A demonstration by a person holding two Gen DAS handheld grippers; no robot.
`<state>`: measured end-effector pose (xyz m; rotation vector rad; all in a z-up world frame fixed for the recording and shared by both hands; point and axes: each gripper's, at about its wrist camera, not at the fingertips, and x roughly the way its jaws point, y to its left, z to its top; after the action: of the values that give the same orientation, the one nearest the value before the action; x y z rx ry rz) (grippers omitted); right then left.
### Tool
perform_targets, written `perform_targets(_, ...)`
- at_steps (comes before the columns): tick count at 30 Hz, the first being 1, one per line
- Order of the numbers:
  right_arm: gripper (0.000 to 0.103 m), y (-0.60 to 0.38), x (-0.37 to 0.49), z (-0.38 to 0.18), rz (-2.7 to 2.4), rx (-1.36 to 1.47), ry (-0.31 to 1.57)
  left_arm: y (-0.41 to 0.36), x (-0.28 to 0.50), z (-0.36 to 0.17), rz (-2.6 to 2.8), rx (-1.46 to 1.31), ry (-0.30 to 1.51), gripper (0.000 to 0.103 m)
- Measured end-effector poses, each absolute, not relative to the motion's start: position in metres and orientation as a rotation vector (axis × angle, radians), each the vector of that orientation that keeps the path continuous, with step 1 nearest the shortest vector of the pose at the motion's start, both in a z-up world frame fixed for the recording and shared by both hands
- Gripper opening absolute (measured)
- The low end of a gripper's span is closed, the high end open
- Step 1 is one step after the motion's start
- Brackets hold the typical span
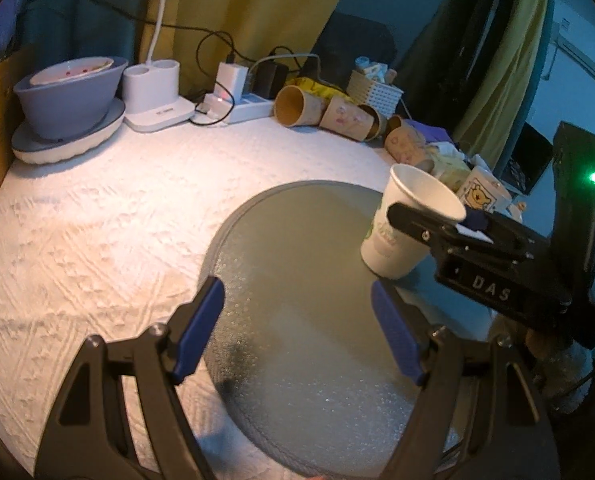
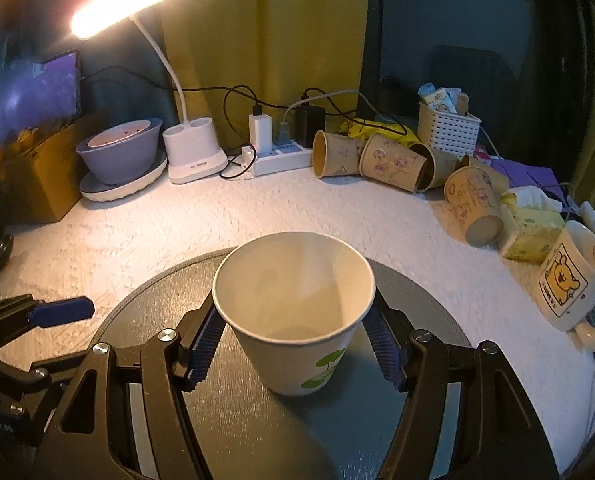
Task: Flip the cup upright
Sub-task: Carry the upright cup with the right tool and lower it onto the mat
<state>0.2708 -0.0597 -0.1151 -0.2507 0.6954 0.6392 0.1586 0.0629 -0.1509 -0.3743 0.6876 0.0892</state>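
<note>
Right-wrist view gives me the clearest read, so I work from there, taking the round grey mat as my landmark. It lies on the white textured bench, which stretches behind the mat to a lit desk lamp, a purple bowl and a power strip, all well beyond the mat's far edge. Past the mat's far right edge lies a cluster of brown paper cups on their sides, and nearer on that side a cartoon mug.

On the mat, toward its near right part, stands the white paper cup, mouth up, base apparently resting on the mat, perhaps tilted slightly. My right gripper has its jaws closed around the cup just below the rim, one blue pad on each side. My left gripper hangs over the mat's left half with jaws spread wide and holding nothing, well apart from the cup.

I judge the flip essentially done: the cup is upright. What remains, as I see it, is to release and back away without tipping it.
</note>
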Motion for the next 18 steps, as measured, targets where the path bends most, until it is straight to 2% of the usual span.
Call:
perform_targets(4, 0.069, -0.063, 0.265, -0.118, 0.63, -0.259, 0.704, 0.059, 0.157, -0.15, 0.084, -0.366, 0.683, 0.084)
perform_targets(18, 0.069, -0.075, 0.25, -0.122, 0.617, -0.245, 0.754, 0.051, 0.149, -0.148, 0.092, -0.337, 0.683, 0.084)
